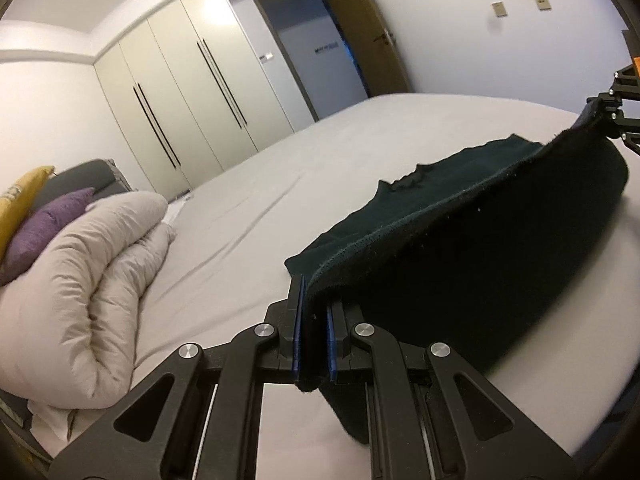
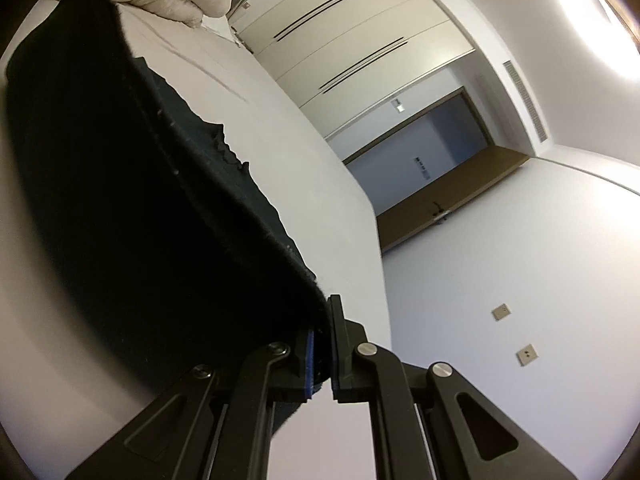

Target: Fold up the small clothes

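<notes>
Left gripper (image 1: pixel 314 320): clamped shut on one corner of the dark cloth (image 1: pixel 460 248).
Right gripper (image 2: pixel 322 344): pinched shut on the other corner.
Cloth: lifted edge strung between both grippers at right of the left view; far half lies on the bed (image 1: pixel 248 200).
Fold: likely best to keep the edge taut and level, then lay it onto the far hem.
Room: bare sheet ahead; quilt (image 1: pixel 88 272) well apart at lower left.

Bare bed sheet (image 1: pixel 260 200) ahead; rolled duvet (image 1: pixel 80 280) and pillows (image 1: pixel 44 220) at left.
</notes>
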